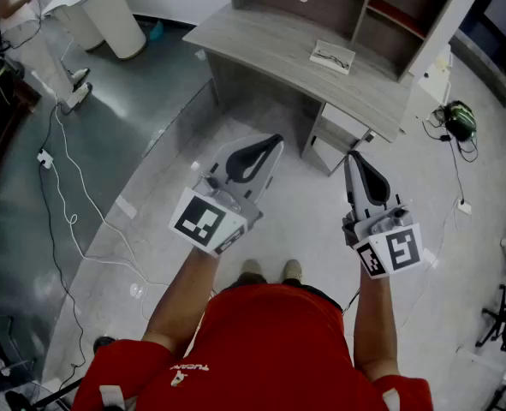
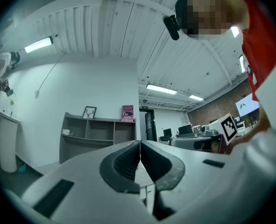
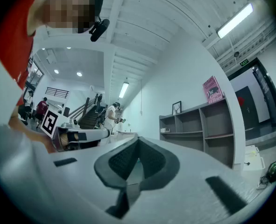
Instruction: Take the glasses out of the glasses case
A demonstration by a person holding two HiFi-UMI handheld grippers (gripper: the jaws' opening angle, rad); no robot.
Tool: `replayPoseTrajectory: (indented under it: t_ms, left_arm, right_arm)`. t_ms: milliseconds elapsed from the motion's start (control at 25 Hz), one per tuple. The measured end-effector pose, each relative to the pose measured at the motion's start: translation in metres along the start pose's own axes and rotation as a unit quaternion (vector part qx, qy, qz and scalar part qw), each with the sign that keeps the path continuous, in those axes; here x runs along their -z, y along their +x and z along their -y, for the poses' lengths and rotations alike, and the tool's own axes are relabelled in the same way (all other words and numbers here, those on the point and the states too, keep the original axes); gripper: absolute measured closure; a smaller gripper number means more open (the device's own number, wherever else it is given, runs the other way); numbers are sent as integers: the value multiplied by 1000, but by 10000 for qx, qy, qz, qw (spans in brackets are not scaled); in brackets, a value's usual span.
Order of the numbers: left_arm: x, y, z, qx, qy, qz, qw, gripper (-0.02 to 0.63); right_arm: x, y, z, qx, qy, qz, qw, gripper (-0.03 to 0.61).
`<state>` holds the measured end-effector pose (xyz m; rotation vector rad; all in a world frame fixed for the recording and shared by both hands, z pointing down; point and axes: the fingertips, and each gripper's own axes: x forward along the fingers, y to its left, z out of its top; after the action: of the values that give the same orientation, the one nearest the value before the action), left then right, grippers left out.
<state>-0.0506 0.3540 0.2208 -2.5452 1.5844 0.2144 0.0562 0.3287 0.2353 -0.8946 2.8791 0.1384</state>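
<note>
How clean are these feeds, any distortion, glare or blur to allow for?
Head view: sharp, evenly lit, edges bowed; the case on the desk shows small. Left gripper view: strong fisheye, dark corners, ceiling lamp bright. Right gripper view: same fisheye; the right gripper, jaws shut, looms slightly soft in front.

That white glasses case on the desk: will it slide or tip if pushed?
The glasses case looks low and flat, so it probably won't tip. It lies loose on the smooth desk, so it likely slides. Small and thin, probably light.
</note>
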Motion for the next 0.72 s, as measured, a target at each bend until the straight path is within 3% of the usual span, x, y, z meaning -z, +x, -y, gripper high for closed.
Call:
replayPoseTrajectory:
  t_ms: [440, 720]
  left_arm:
    - [0, -27, -28, -3, -82, 80, 9999, 603]
    - [8, -47, -54, 46, -211, 119, 9997, 603]
  right_arm:
    - [4, 22, -22, -18, 263, 78, 9996, 575]
    - [11, 32, -35, 189, 144, 14, 9997, 575]
